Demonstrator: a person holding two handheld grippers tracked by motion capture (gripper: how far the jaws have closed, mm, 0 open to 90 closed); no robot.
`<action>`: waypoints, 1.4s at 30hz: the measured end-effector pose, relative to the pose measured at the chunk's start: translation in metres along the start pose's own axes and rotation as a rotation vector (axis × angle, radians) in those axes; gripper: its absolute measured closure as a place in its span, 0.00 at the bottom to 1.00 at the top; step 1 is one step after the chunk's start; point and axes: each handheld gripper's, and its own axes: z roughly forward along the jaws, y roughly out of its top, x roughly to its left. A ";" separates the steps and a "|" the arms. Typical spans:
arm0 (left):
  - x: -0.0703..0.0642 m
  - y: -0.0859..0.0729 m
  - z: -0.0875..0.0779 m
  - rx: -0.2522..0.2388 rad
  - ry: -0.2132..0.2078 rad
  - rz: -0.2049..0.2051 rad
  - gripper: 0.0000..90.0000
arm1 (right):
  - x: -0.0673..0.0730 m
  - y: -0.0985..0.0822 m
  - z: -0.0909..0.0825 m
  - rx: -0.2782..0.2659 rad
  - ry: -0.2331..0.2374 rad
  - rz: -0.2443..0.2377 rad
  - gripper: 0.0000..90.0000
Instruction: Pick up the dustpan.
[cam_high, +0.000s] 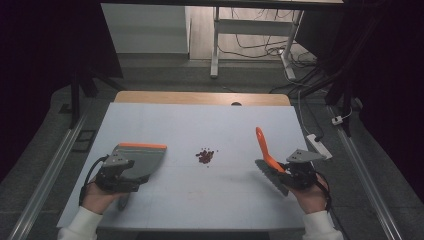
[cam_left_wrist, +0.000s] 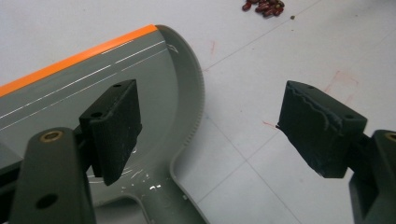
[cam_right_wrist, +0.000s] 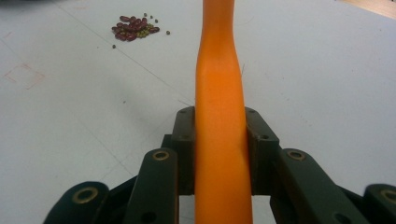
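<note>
**Sweeping the beans toward the pan**

Sweeping well meant you kept the grey dustpan with the orange lip (cam_high: 137, 159) flat, left of the small pile of dark red beans (cam_high: 205, 156) at mid-frame. Your right gripper (cam_high: 286, 172) pinched the orange-handled brush (cam_high: 265, 147); your left gripper (cam_high: 120, 175) stood spread over the pan, holding nothing.

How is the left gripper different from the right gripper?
The left gripper is open, with nothing between its pads; the right gripper is shut on the orange brush handle. The left gripper hovers above the grey dustpan without gripping it; the right gripper holds the brush with its handle pointing away. Both are black, hand-held, and sit on either side of the beans.
</note>
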 end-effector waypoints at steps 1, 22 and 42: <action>-0.002 0.001 -0.001 0.000 -0.001 0.005 0.24 | 0.000 0.000 0.000 0.000 0.000 0.003 0.78; -0.023 0.036 -0.026 0.033 0.040 -0.069 0.22 | -0.001 0.003 -0.005 -0.036 0.024 0.000 0.78; -0.020 0.004 -0.017 0.103 0.090 -0.207 0.20 | 0.003 0.003 0.000 -0.015 0.027 -0.013 0.78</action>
